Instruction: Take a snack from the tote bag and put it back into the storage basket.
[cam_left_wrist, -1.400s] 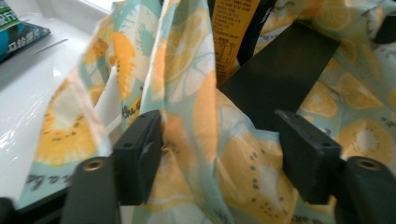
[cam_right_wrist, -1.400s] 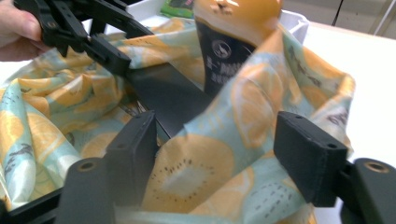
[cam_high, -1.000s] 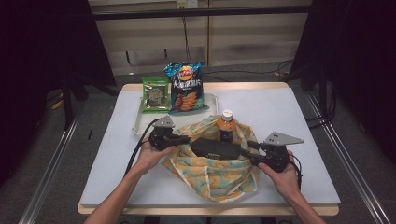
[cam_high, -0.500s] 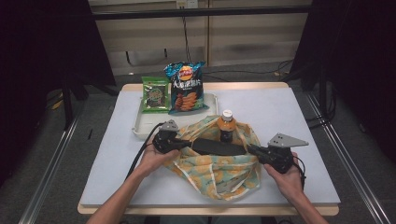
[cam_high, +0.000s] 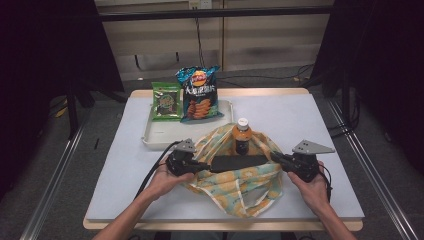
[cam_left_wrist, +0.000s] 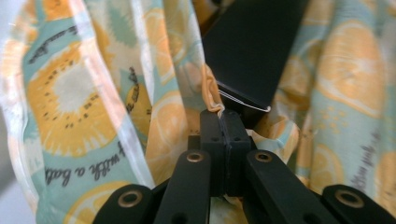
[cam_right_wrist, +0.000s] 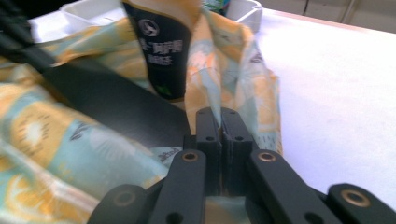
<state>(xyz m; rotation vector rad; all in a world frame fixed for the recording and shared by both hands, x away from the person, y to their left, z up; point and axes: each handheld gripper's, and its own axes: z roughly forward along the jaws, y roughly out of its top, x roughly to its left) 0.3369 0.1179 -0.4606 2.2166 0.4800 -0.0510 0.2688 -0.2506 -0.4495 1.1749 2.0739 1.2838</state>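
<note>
Your left hand-held gripper (cam_high: 202, 165) sits at 9 o'clock of the bag (cam_high: 240, 182), its jaws pressed together on the bag's rim; in the left gripper view a fold of the fruit-print cloth (cam_left_wrist: 212, 100) is pinched at the tips; your right hand-held gripper (cam_high: 278, 158) sits at 3 o'clock of the bag, its jaws having just closed, and in the right gripper view the cloth edge (cam_right_wrist: 219, 116) is nipped between them; the bag lies on the desk (cam_high: 310, 120) near its 6 o'clock edge, its mouth held between your two grippers; a bottle (cam_high: 242, 136) stands upright inside at the mouth's 12 o'clock side; a flat black thing (cam_high: 239, 162) lies across the opening between the grippers; a tray (cam_high: 160, 135) rests at 11 o'clock of the bag, with a chip bag (cam_high: 199, 95) and a green packet (cam_high: 166, 100) leaning at its far end.
</note>
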